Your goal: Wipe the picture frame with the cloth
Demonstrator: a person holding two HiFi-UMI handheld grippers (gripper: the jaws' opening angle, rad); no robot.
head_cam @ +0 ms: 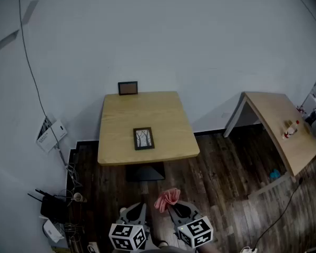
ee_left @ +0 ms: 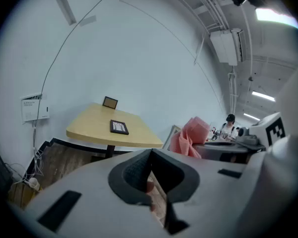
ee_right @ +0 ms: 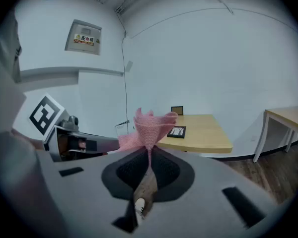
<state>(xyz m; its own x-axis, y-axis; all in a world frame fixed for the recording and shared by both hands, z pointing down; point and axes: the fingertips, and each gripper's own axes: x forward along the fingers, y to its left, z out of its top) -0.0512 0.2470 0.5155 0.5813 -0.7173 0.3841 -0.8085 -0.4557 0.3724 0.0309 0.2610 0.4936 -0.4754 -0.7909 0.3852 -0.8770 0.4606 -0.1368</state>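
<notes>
Cloth was clamped in the right gripper, ready for wiping. The left gripper was closed on nothing, perhaps free to steady the picture frame near the front edge of the table.

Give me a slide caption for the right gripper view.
Right gripper shut on a pink cloth, picture frame lying on the table ahead.

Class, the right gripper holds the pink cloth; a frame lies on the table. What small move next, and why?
Probably carry the right gripper forward to the black picture frame lying flat on the light wooden table. Its fingers are shut on the crumpled pink cloth, but it hangs short of the table's near edge.
</notes>
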